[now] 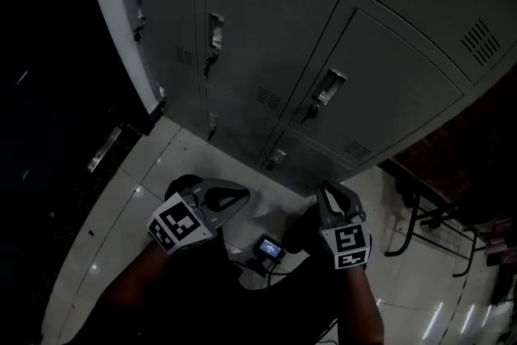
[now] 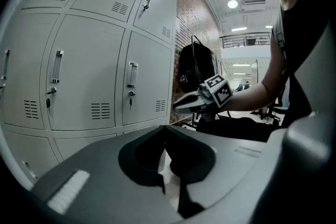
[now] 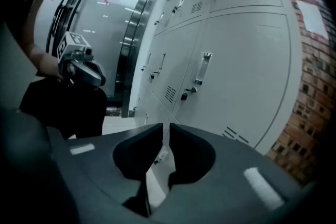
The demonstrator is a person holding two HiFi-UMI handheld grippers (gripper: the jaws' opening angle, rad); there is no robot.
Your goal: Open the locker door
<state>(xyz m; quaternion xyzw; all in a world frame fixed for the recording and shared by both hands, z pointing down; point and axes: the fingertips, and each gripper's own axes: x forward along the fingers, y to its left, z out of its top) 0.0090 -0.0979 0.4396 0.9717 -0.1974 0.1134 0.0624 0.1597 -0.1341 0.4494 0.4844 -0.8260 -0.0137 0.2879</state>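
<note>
Right claw (image 1: 329, 188) barely ajar, empty; left claw (image 1: 241, 195) pinched shut. Ahead sits the handle (image 1: 329, 86); I fear this slit skids off.

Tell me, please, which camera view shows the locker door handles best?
The left gripper view: the handles face it in bright light. The right gripper view shows them at a slant; the head view shows them dim, from steeply above.
</note>
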